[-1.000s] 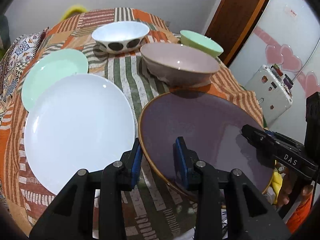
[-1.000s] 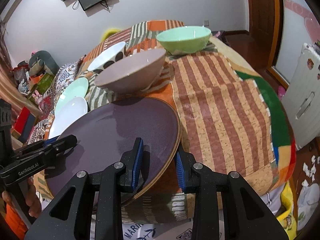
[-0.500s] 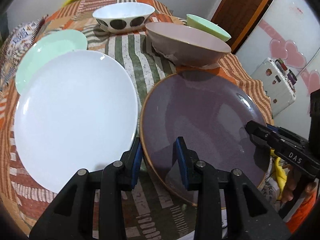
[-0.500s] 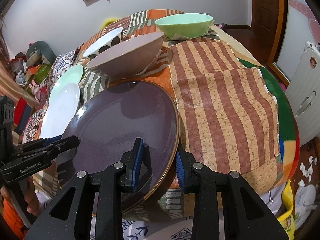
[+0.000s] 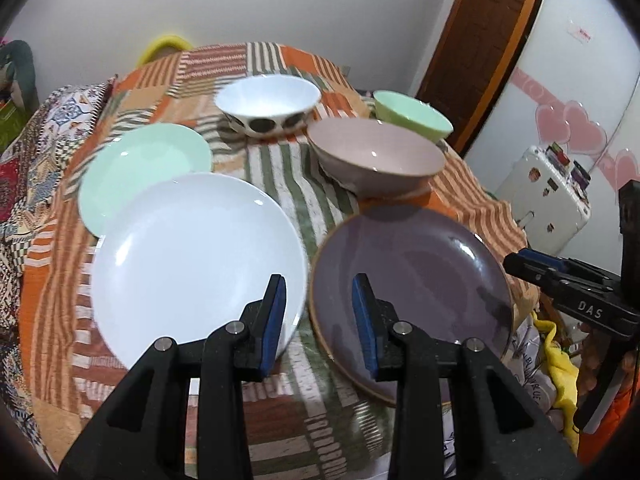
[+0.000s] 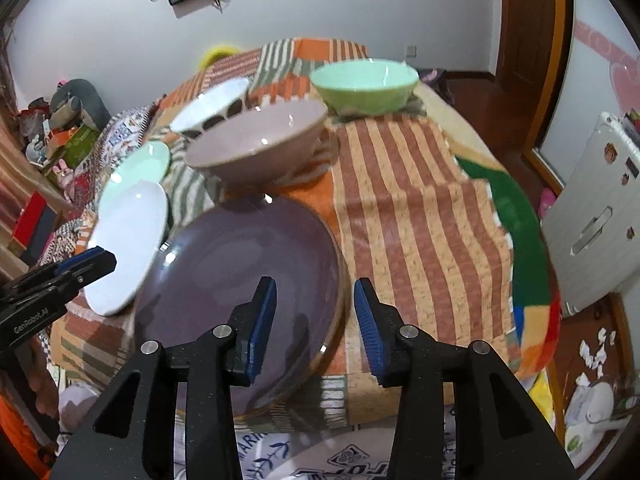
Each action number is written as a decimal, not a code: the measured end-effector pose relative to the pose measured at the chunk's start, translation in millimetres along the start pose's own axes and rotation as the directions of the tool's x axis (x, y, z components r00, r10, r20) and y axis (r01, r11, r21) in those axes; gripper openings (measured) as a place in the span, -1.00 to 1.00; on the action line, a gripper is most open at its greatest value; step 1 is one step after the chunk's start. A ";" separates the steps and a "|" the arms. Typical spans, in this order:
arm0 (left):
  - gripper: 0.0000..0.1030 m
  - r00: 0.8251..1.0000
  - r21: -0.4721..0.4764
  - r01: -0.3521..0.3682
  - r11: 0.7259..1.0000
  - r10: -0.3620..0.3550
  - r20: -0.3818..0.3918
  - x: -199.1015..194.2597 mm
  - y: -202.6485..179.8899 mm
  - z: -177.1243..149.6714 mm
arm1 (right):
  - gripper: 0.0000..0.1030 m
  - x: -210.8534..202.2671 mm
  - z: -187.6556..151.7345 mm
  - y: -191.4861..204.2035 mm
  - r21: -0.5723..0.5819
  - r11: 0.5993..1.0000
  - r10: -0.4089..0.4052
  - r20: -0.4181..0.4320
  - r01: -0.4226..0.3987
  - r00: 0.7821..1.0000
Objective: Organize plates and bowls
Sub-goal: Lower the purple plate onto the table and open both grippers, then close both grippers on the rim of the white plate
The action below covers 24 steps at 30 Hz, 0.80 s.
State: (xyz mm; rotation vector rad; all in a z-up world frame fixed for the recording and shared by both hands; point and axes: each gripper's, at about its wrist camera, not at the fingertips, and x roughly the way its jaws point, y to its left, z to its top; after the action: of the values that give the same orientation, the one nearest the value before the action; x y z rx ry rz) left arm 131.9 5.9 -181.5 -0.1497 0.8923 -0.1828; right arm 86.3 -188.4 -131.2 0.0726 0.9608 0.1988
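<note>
purple plate (image 6: 240, 280) is seen lying flat on the patchwork cloth (image 6: 420, 220) at the near edge of the table, face up; being round, no long axis can be given, and its near rim overhangs the edge. right gripper (image 6: 315, 320) is held above the plate's right rim, its jaws opening, with the rim seen between the blue pads but not pressed by them. left gripper (image 5: 319, 320) is held over the gap between the purple plate and the white plate (image 5: 192, 264), its jaws spread a little and pinching nothing. a mint plate (image 5: 140, 168) is partly covered by the white plate. behind stand a pink bowl (image 5: 376, 156), a spotted bowl (image 5: 268, 104) and a green bowl (image 5: 412, 120), all upright.
</note>
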 end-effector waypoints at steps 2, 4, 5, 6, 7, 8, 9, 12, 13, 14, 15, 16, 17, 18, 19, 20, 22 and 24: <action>-0.32 1.000 -0.010 -0.020 1.000 0.020 0.020 -9.6 6.8 1.7 | -0.15 -6.3 4.6 7.5 -0.014 1.000 0.009 0.025 -0.009 1.000; -0.21 0.999 -0.024 -0.038 0.999 0.039 0.036 -17.3 14.5 2.7 | -0.07 -10.0 9.1 17.0 -0.030 0.999 0.019 0.050 -0.017 0.999; -0.11 0.997 -0.036 -0.050 0.998 0.052 0.049 -22.7 19.8 3.1 | -0.06 -12.0 11.6 22.2 -0.039 0.999 0.028 0.063 -0.025 0.998; -0.08 0.996 -0.047 -0.061 0.997 0.063 0.059 -26.8 24.6 3.4 | -0.05 -13.1 14.3 27.4 -0.048 0.998 0.038 0.072 -0.035 0.997; -0.01 0.995 -0.057 -0.072 0.996 0.076 0.070 -31.2 29.4 3.6 | -0.02 -13.2 16.6 32.2 -0.055 0.998 0.048 0.079 -0.043 0.996; 0.05 0.992 -0.068 -0.088 0.994 0.094 0.082 -36.3 36.3 3.7 | 0.00 -13.3 18.6 36.4 -0.062 0.997 0.057 0.085 -0.052 0.995; 0.08 0.990 -0.076 -0.100 0.992 0.107 0.089 -40.2 41.5 3.8 | 0.05 -13.1 20.7 41.8 -0.070 0.996 0.067 0.092 -0.061 0.994; 0.18 0.984 -0.105 -0.133 0.986 0.144 0.102 -48.5 59.3 2.3 | 0.08 -11.1 25.0 59.2 -0.096 0.992 0.096 0.104 -0.086 0.990; 0.20 0.983 -0.120 -0.142 0.983 0.154 0.099 -49.9 67.2 1.3 | 0.08 -8.2 26.8 65.5 -0.107 0.990 0.108 0.100 -0.097 0.989; 0.21 0.983 -0.132 -0.148 0.980 0.161 0.094 -49.9 73.9 0.3 | 0.08 -4.4 28.7 72.1 -0.117 0.987 0.120 0.095 -0.108 0.988; 0.21 0.982 -0.143 -0.153 0.978 0.166 0.088 -49.8 79.9 -1.1 | 0.08 -1.4 30.0 76.9 -0.125 0.985 0.127 0.090 -0.116 0.988; 0.21 0.982 -0.155 -0.159 0.975 0.173 0.081 -49.0 86.0 -2.3 | 0.08 3.0 31.9 83.0 -0.134 0.983 0.136 0.080 -0.125 0.987; 0.21 0.980 -0.169 -0.170 0.971 0.184 0.072 -47.6 93.7 -4.1 | 0.09 7.1 33.1 87.9 -0.141 0.981 0.143 0.071 -0.132 0.987; 0.21 0.979 -0.180 -0.178 0.967 0.192 0.066 -46.1 99.0 -5.5 | 0.14 13.2 35.1 94.3 -0.146 0.979 0.153 0.058 -0.143 0.986; 0.21 0.978 -0.193 -0.185 0.964 0.200 0.058 -44.5 105.4 -7.2 | 0.18 16.2 35.9 97.3 -0.148 0.977 0.161 0.052 -0.151 0.986; 0.21 0.977 -0.206 -0.192 0.960 0.206 0.049 -42.4 112.7 -9.2 | 0.18 20.5 37.4 101.7 -0.151 0.976 0.168 0.045 -0.160 0.985; 0.21 0.976 -0.227 -0.203 0.953 0.215 0.033 -38.5 124.0 -12.4 | 0.18 28.4 40.5 110.5 -0.159 0.973 0.176 0.030 -0.169 0.984; 0.21 0.975 -0.246 -0.212 0.946 0.222 0.014 -33.4 136.2 -15.6 | 0.18 35.7 42.8 117.0 -0.165 0.970 0.181 0.015 -0.177 0.983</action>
State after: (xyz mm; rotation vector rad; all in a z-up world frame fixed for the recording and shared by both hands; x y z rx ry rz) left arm 112.2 145.0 -193.9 -0.2804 0.8815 0.1363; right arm 125.3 -65.6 -118.0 0.0116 0.9048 0.4411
